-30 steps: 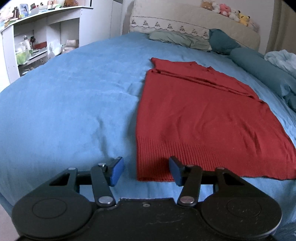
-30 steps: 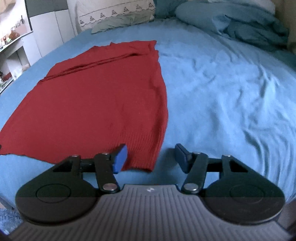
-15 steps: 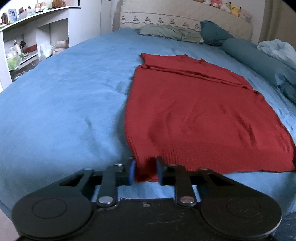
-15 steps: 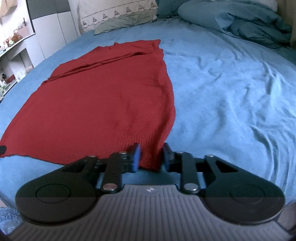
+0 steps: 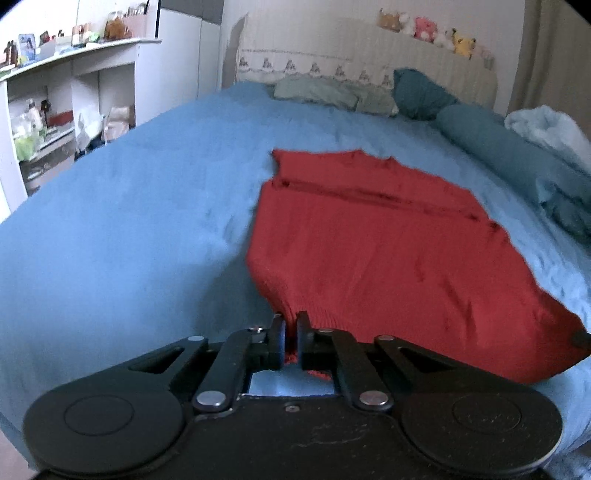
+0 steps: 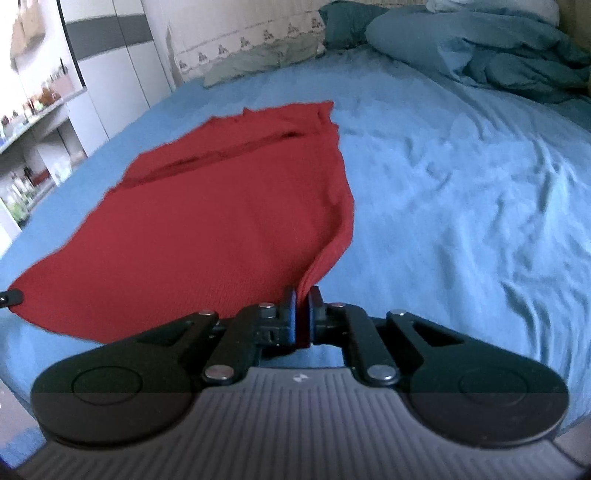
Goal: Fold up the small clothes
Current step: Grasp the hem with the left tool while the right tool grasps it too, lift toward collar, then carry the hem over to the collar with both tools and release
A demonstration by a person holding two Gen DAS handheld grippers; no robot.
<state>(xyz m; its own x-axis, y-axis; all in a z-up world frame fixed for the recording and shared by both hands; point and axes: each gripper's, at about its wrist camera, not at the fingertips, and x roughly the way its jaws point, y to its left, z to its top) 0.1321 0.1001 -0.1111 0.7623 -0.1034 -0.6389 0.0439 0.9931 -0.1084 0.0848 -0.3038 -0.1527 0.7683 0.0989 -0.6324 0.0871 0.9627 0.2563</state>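
Bed, blue sheet (image 5: pixel 110 229): filling most of both views, lightly creased on the right half of the right wrist view (image 6: pixel 480 177).

Garment, red knit (image 5: pixel 369 240): lying spread across the middle of the bed, occupying the centre and right of the left wrist view and the centre and left of the right wrist view (image 6: pixel 221 206). A folded-over band is running across its far end. The near ribbed hem is rising off the sheet at both near corners, where the two grippers are pinching it.

Bedding, teal and pale blue (image 6: pixel 498 48): lying heaped at the upper right of the right wrist view; showing as a teal roll (image 5: pixel 517 158) along the right edge of the left wrist view.

Pillows with embroidered trim (image 5: pixel 332 92): resting at the head of the bed, upper centre.

Shelving unit, white (image 5: pixel 55 110): standing at the upper left of the left wrist view, holding small items too blurred to name.

Left gripper (image 5: pixel 290 338): sitting at lower centre of its view, jaws drawn almost together and clamping the near left corner of the hem, red knit showing in the narrow gap between them.

Right gripper (image 6: pixel 302 314): sitting at lower centre of its view, jaws likewise nearly closed and gripping the near right corner of the hem, fabric bunching upward into the grip.

Plush toys (image 5: pixel 439 31): sitting in a row along the headboard top, upper right.
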